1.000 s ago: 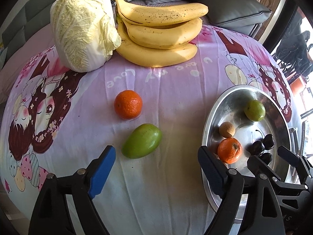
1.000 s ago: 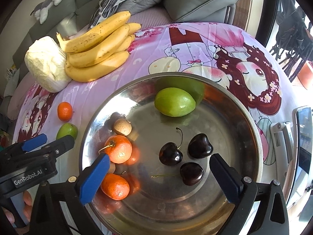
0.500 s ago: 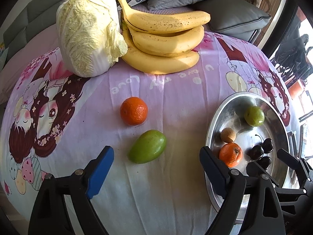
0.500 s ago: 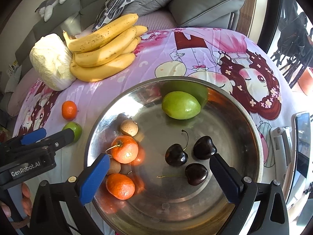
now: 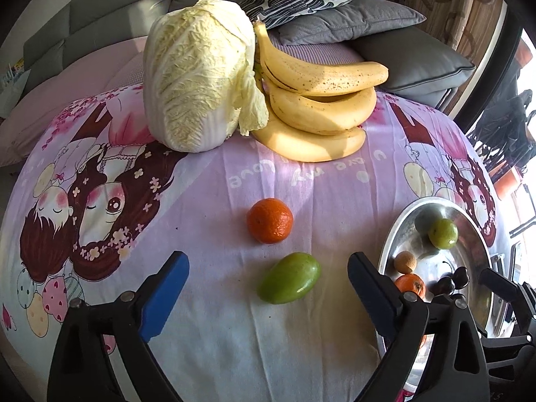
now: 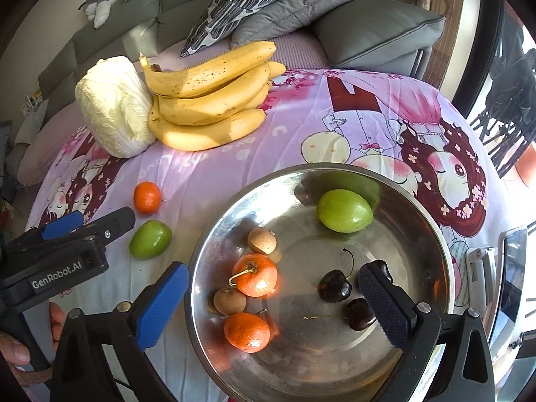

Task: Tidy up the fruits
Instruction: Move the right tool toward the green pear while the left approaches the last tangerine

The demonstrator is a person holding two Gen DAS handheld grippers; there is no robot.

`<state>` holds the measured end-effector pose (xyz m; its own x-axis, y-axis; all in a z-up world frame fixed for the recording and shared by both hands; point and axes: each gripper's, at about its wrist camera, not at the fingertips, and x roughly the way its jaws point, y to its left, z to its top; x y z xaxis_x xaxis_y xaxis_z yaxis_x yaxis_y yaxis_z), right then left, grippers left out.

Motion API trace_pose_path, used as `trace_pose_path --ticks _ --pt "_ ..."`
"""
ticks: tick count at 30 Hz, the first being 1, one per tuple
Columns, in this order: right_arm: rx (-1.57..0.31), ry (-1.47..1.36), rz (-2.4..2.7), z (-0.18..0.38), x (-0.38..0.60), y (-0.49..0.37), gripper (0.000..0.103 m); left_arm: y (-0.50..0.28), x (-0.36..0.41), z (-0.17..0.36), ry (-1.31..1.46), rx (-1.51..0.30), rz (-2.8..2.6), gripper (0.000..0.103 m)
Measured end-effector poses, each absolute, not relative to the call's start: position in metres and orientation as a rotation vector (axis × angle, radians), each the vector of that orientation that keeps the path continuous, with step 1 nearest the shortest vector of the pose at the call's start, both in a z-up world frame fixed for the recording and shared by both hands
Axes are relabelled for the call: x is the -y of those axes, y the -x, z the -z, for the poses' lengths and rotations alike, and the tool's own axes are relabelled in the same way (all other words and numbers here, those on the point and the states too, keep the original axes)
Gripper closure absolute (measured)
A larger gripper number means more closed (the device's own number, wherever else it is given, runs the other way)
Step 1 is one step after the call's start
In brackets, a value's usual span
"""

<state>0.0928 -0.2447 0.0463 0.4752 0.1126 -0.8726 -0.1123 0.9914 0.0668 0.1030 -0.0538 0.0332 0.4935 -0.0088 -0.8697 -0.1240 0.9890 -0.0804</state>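
A green oval fruit and a loose tangerine lie on the pink cartoon cloth. My left gripper is open and empty, its jaws to either side of the green fruit, just short of it. The steel bowl holds a green fruit, two tangerines, two small brown fruits, and three dark cherries. My right gripper is open and empty above the bowl's near side. The left gripper also shows in the right wrist view.
A napa cabbage and a bunch of bananas lie at the back of the table. A grey sofa with cushions stands behind. A phone on a stand is right of the bowl.
Both grippers have drawn back and lifted a little, so the view tilts toward the sofa. The left gripper is now centred on the green fruit. No fruit has moved.
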Motion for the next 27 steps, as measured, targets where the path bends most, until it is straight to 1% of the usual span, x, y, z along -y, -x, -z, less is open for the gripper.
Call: trace_pose_path --ticks 12,15,19,25,27 --pt "-1.072 0.072 -0.22 -0.048 0.195 -0.105 0.0 -0.107 0.004 -0.019 0.302 -1.085 -0.111 0.007" --pt "-1.067 0.095 -0.253 -0.046 0.178 -0.109 0.0 -0.107 -0.014 -0.01 0.407 -1.144 -0.11 0.007" --pt "-1.068 0.12 -0.315 -0.039 0.152 -0.112 0.0 -0.106 -0.037 -0.005 0.525 -1.147 -0.107 0.007" --pt "-1.076 0.197 -0.401 -0.021 0.12 -0.112 0.0 -0.108 -0.045 -0.004 0.472 -1.159 -0.157 0.009" --pt "-1.081 0.227 -0.417 -0.015 0.113 -0.112 0.001 -0.109 -0.045 -0.004 0.477 -1.165 -0.139 0.014"
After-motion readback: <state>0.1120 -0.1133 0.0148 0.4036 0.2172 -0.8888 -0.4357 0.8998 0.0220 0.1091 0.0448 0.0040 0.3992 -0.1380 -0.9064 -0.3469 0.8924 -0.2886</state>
